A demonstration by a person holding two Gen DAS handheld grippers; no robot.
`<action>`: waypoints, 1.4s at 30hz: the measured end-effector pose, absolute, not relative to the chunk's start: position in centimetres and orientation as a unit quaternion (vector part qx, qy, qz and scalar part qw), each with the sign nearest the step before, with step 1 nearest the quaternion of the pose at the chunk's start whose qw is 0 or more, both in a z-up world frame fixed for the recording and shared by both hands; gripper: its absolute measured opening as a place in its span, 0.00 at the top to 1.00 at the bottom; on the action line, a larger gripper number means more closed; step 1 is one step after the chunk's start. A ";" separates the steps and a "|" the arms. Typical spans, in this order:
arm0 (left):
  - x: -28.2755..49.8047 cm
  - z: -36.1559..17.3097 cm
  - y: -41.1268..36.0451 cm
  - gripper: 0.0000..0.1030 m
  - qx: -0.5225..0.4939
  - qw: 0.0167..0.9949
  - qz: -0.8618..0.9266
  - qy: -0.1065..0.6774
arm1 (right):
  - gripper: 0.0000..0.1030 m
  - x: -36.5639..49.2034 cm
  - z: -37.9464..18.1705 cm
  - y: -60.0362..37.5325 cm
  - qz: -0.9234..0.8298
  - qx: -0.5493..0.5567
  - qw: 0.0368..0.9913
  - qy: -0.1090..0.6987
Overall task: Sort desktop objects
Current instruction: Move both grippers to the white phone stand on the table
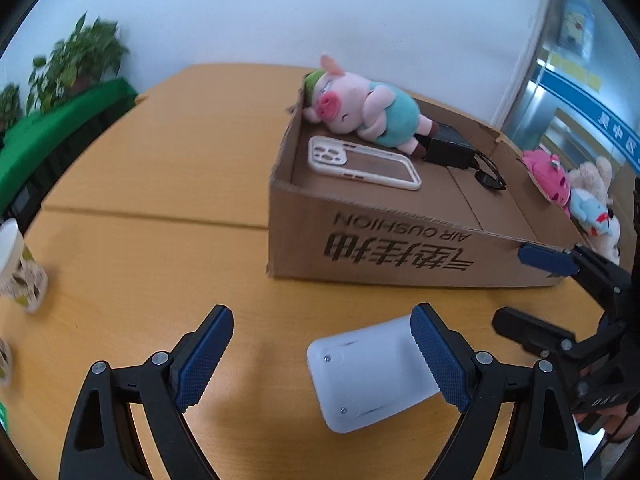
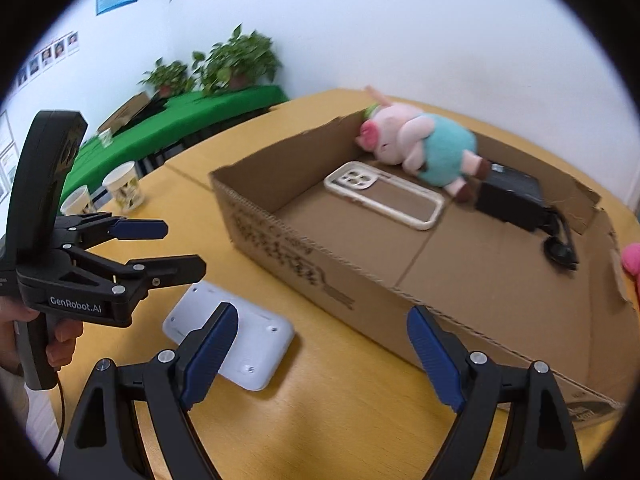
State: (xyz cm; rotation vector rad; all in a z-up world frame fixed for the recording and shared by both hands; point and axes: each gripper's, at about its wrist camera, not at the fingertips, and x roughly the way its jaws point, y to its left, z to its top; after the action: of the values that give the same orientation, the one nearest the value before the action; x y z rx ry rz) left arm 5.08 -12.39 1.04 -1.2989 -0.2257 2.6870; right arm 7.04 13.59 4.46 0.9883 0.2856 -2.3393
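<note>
Toward the table's (image 1: 168, 264) left edge, in the left wrist view, a paper cup (image 1: 18, 266) with a leaf print stands blurred, a second cup just below it cut off by the frame. Behind the far left corner a green-covered counter (image 1: 60, 124) carries potted plants (image 1: 86, 54).

The left gripper (image 1: 322, 360) hangs over the near edge with its jaws wide and nothing between the pads. A white rounded device (image 1: 366, 376) lies flat on the table, face down with small screws showing, just inside the right-hand pad, which covers part of it; whether they touch cannot be told.

Farther in, the open cardboard box (image 1: 400, 248) sits on the table, printed "AIR CUSHION" on its near wall. In its far left corner a pink pig plush (image 1: 368, 110) in a teal shirt lies on its side. A clear phone case (image 1: 364, 162) with a pale rim lies flat on the box floor just in front of the pig. A black power adapter (image 1: 450, 148) sits by the pig's feet, its cord coiled to the right.

Beyond the box's right wall, a pile of plush toys (image 1: 576, 196) rests near the table's right edge.

The right gripper (image 2: 324, 354) is spread wide and empty, held over the near edge in front of the box, with the white device beside its left pad.
</note>
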 end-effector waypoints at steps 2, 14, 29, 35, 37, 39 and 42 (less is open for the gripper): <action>5.2 0.3 -12.8 0.12 -0.442 0.074 0.890 -0.089 | 0.16 6.9 4.2 12.8 -0.872 0.372 0.296 0.117; 5.7 0.8 -12.2 0.12 -0.417 0.093 0.900 -0.088 | 0.16 8.4 5.9 13.2 -0.889 0.297 0.319 0.140; 6.4 -2.2 -14.0 0.19 -0.470 0.066 0.868 -0.145 | 0.16 6.6 -0.3 11.4 -0.810 0.409 0.392 0.151; 6.2 -2.8 -14.2 0.21 -0.484 0.060 0.857 -0.169 | 0.15 6.2 -1.7 10.9 -0.789 0.442 0.400 0.150; 6.2 -2.8 -13.9 0.21 -0.486 0.059 0.856 -0.168 | 0.15 6.5 -1.6 10.3 -0.785 0.437 0.411 0.155; 6.4 -2.8 -13.6 0.24 -0.489 0.060 0.854 -0.168 | 0.15 6.4 -1.6 9.9 -0.780 0.437 0.423 0.149; 6.8 -2.7 -14.3 0.36 -0.493 0.051 0.850 -0.175 | 0.15 6.4 -1.7 9.6 -0.779 0.433 0.425 0.156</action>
State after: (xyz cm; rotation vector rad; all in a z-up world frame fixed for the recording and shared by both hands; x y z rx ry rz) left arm 6.80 -14.26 -2.70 -1.5015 -0.5340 2.5883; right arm 6.45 9.59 -1.67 1.0818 0.3912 -1.9486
